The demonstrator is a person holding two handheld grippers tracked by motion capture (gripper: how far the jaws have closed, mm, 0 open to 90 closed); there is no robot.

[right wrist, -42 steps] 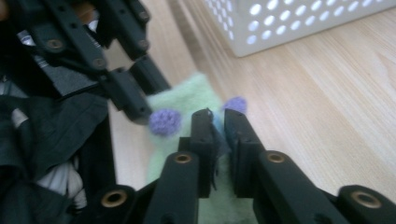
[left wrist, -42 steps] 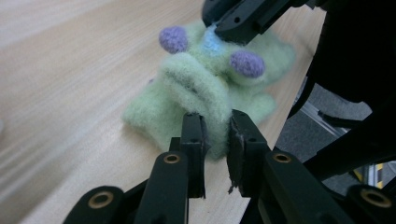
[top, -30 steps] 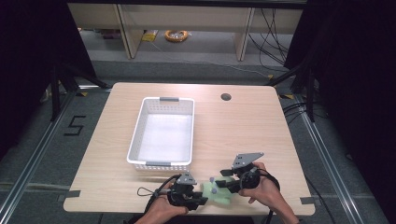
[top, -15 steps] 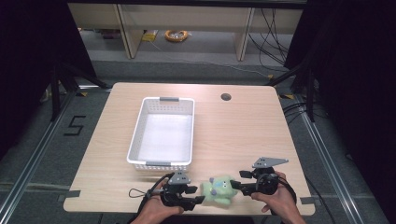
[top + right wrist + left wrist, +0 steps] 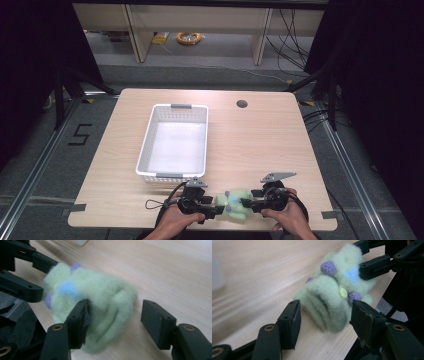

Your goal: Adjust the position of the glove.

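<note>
I have a pale green fuzzy felt toy with purple pompoms, a yellow button and a blue patch (image 5: 236, 202) lying on the light wooden surface (image 5: 260, 140), right at its near edge, at about 6 o'clock from the middle. My left tongs (image 5: 212, 210) come at it from 9 o'clock and my right tongs (image 5: 248, 205) from 3 o'clock, so the toy sits between the two.

In the left gripper view my left tongs (image 5: 324, 322) stand apart, with one end of the toy (image 5: 334, 297) between the jaws and not yet pinched. In the right gripper view my right tongs (image 5: 115, 320) are apart too; one pad touches the fuzz of the toy (image 5: 95, 307), the other stands off it.

I judge this to be the grasping step: both tongs are lined up on opposite ends and nothing is clamped. Next I need to close on the soft bulk, deep enough that the fluff does not slip out, then lift.

The white perforated plastic basket (image 5: 145, 155) stands at 11 o'clock from the toy, near and empty, a likely place to drop it. Open room lies toward 12 and 1 o'clock; toward 6 the surface ends just beside the toy, so I should not drag it that way.
</note>
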